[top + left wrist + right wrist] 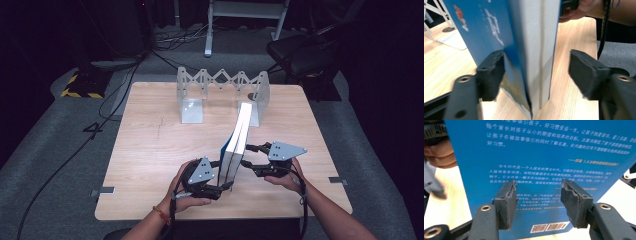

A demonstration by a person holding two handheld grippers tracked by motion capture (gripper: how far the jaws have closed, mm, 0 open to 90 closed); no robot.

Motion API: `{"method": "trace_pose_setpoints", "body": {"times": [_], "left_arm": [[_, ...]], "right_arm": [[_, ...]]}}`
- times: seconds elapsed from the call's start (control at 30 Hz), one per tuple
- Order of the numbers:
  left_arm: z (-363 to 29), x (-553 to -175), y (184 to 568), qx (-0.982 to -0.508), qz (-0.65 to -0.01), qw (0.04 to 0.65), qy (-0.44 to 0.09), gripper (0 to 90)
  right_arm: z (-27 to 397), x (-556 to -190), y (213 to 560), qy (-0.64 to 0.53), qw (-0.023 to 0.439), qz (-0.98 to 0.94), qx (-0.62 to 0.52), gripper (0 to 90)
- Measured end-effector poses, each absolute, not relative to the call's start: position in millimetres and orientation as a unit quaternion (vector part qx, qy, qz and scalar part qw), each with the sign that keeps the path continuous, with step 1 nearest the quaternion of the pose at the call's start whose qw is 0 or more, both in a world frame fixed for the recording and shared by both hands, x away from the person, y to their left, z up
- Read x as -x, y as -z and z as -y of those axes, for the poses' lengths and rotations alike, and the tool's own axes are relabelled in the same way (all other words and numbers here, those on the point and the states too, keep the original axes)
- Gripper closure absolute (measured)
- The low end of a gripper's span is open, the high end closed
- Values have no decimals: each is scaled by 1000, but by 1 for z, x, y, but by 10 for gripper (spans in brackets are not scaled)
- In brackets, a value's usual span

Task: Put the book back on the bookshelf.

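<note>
A thick book (237, 142) with a blue cover stands on its bottom edge on the wooden table (150, 150), its pages facing the person. My left gripper (227, 186) straddles the book's near lower corner. In the left gripper view the left pad (491, 75) lies against the blue cover of the book (534, 50), while the right pad (586, 72) stands well clear of it. My right gripper (247, 156) points at the book's right side. In the right gripper view its jaws are open in front of the printed back cover (536, 157), with nothing between them.
A metal expanding book rack (220, 92) with two flat end plates stands at the table's far edge, just behind the book. Beyond the table are a dark chair (300, 50), a white frame (210, 30) and cables on the grey floor.
</note>
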State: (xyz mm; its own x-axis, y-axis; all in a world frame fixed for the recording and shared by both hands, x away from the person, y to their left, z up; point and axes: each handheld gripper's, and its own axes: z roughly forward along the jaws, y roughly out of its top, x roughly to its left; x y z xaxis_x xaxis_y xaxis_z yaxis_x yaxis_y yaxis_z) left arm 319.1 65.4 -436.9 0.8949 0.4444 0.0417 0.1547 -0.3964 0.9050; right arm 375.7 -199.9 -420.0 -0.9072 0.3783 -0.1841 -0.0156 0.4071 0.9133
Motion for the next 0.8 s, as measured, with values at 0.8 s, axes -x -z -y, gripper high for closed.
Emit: {"method": "trace_pose_setpoints", "body": {"times": [0.8], "left_arm": [[-57,-327,444,-807,-261,499,-180,482]], "right_arm": [[202,-400,428,-538,217,-794,-182,447]]}}
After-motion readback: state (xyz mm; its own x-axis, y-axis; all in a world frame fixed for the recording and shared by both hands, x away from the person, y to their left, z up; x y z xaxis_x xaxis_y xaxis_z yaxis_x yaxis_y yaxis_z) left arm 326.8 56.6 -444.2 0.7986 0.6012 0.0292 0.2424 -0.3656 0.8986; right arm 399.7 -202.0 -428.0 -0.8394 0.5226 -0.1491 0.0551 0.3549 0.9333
